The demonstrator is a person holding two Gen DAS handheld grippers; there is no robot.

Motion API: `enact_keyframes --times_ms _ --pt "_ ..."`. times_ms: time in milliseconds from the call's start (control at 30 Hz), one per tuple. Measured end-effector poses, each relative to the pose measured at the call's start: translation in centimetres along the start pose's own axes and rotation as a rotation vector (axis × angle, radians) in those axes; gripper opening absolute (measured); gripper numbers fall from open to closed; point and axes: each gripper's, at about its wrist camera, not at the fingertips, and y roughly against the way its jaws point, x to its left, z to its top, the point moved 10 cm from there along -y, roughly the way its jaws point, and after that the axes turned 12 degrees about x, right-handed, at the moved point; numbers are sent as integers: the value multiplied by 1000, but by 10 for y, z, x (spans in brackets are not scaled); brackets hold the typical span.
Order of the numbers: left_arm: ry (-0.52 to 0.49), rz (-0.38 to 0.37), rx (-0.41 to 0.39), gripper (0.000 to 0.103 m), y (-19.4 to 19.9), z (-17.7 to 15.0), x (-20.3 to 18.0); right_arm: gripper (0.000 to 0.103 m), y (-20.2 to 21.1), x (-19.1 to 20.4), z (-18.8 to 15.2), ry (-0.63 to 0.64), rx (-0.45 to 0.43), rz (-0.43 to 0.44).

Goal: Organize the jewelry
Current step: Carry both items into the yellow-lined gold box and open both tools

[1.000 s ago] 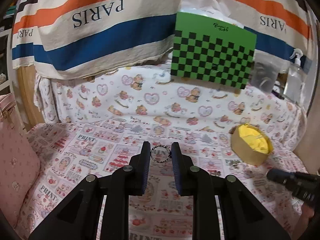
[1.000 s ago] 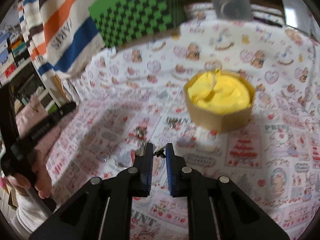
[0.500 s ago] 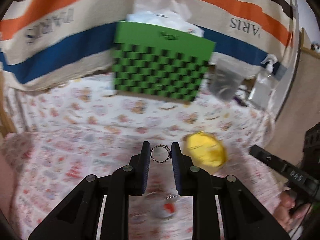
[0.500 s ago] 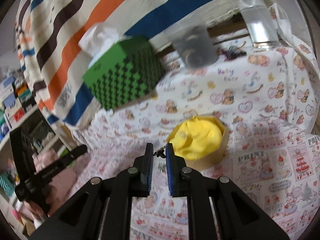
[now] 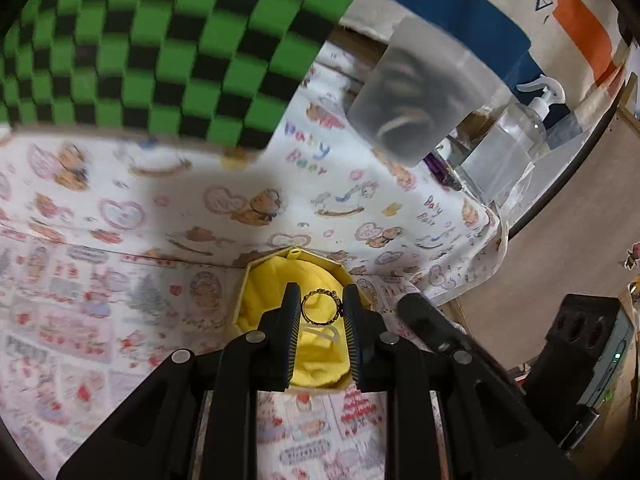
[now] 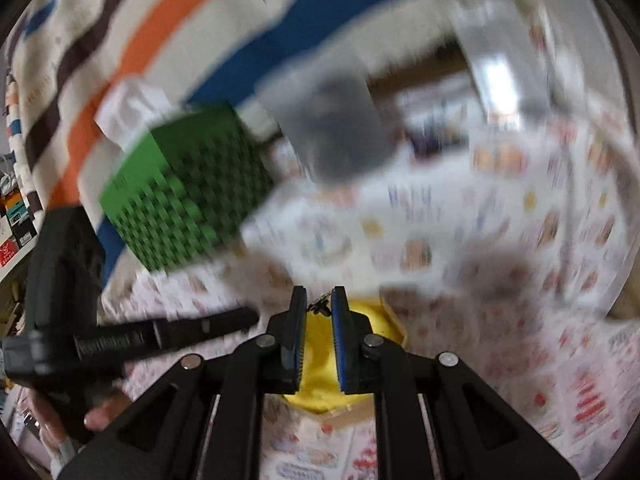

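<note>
1. Left gripper point(image 5: 321, 307) is narrow, pinching a ring point(image 5: 321, 307) between its pads — right over the yellow-lined box point(image 5: 256, 300).
2. Right gripper point(image 6: 319, 307) is nearly closed on a small dark piece point(image 6: 320, 306), too blurred to name, also above the box point(image 6: 390, 326).
3. Step in hand, as I judge it: carrying jewelry to the box.
4. Next move calls for lowering onto the lining, then opening each in turn — clear of the other gripper.

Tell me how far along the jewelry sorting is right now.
Midway, by the look of it. Done: nothing clearly; the yellow-lined box shows no jewelry I can make out. In hand: the left tool grips a gold ring over the box, and the right tool pinches a small dark piece. Left: releasing both into the box.
</note>
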Motion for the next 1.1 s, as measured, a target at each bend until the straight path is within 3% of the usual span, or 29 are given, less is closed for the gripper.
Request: enact_keyframes --times_ms 100,267,367,400,467,533,667,733,933,1100 --pt "6 4 -32 20 -11 -1 10 11 -12 -1 -4 -5 37 29" --pt "10 -86 -7 20 -18 -6 12 11 -25 -4 -5 -28 70 49" --pt "-12 -87 -26 21 -13 -5 8 12 -30 -9 -6 -50 81 54" --pt "-20 -77 -35 30 -11 -5 7 12 -32 -10 -5 -60 82 61" --pt "-32 -81 -63 38 -4 -4 5 12 -33 -12 -6 -70 87 80" --pt "-33 -71 -91 38 3 -2 6 12 -31 -16 -5 -87 82 85" --pt "-22 -48 -139 40 14 4 11 21 -26 -19 -4 -103 72 106" --pt "-19 -29 -152 40 18 5 13 23 -25 -20 -3 -102 64 95" --pt "-91 97 -249 44 44 9 6 41 -11 -19 1 -77 27 63" --pt "-147 205 -353 66 87 5 0 55 7 -20 9 -74 -32 44"
